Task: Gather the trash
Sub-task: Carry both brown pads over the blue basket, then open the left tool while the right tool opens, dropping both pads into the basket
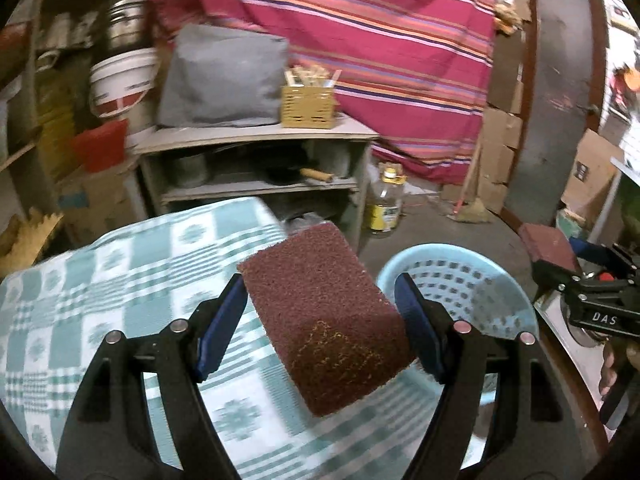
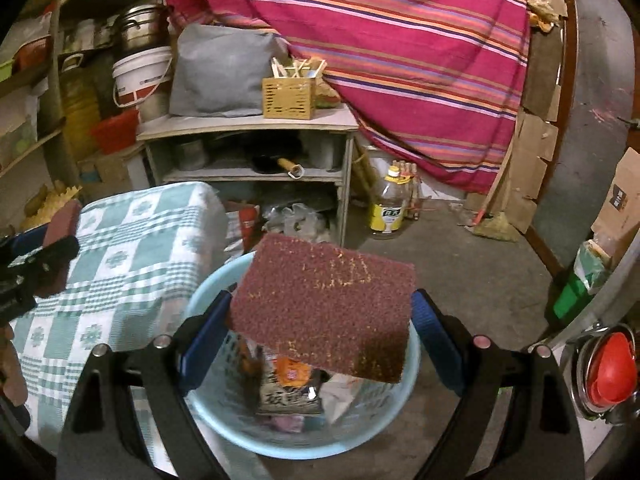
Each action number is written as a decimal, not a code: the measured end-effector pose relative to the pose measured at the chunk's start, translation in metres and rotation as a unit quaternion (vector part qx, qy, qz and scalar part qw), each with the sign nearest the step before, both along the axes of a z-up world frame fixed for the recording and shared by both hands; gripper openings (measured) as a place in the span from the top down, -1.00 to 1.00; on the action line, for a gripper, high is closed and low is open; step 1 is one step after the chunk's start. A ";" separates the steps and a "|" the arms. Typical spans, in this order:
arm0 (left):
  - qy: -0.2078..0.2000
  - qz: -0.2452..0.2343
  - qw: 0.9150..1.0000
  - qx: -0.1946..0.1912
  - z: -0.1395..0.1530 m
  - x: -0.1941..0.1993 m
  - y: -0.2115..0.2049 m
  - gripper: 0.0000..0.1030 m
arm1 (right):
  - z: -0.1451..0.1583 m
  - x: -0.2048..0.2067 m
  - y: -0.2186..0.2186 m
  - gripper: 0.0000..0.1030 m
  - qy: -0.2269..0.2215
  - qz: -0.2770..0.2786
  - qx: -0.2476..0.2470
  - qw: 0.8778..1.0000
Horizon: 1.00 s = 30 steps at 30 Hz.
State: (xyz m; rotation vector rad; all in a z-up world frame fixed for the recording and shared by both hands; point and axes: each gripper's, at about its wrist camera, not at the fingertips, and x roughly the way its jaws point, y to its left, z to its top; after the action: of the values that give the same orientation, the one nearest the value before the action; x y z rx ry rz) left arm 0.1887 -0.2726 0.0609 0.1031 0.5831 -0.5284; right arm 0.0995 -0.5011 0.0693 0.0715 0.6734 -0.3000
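My left gripper [image 1: 322,312] is shut on a maroon scouring pad [image 1: 326,312] and holds it above the edge of the checked tablecloth [image 1: 120,280], just left of the light blue basket [image 1: 460,276]. My right gripper [image 2: 322,320] is shut on a second maroon scouring pad [image 2: 326,304] and holds it right over the light blue basket [image 2: 224,420]. Snack wrappers [image 2: 290,392] lie inside the basket. The right gripper with its pad also shows at the right edge of the left wrist view [image 1: 552,256]. The left gripper shows at the left edge of the right wrist view [image 2: 44,260].
A grey shelf unit [image 2: 248,128] with a wicker box [image 2: 288,98] stands behind the table. An oil bottle [image 2: 388,208] stands on the concrete floor. A striped red cloth [image 2: 400,40] hangs behind. A red lid [image 2: 612,372] lies in a metal bowl at right.
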 end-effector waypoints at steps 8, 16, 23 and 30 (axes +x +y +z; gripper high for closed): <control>0.021 -0.037 0.999 0.001 -0.011 0.002 -0.064 -0.44 | -0.005 -0.006 -0.035 -0.70 -0.001 -0.017 0.004 1.000; 0.039 -0.056 0.998 0.010 -0.030 0.006 -0.098 -0.46 | -0.014 -0.008 -0.057 -0.70 0.003 -0.028 0.011 1.000; 0.032 -0.061 0.998 0.011 -0.027 0.005 -0.108 -0.73 | -0.018 -0.008 -0.064 -0.70 0.006 -0.034 0.015 0.999; 0.009 -0.041 0.999 0.016 -0.016 0.005 -0.098 -0.80 | -0.020 -0.003 -0.055 -0.70 0.009 -0.024 0.013 1.000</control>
State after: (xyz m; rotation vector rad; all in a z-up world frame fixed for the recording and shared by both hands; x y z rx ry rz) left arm 0.1939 -0.3706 0.0452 0.1536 0.6075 -0.5991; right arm 0.0964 -0.5558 0.0496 0.1105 0.6952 -0.3380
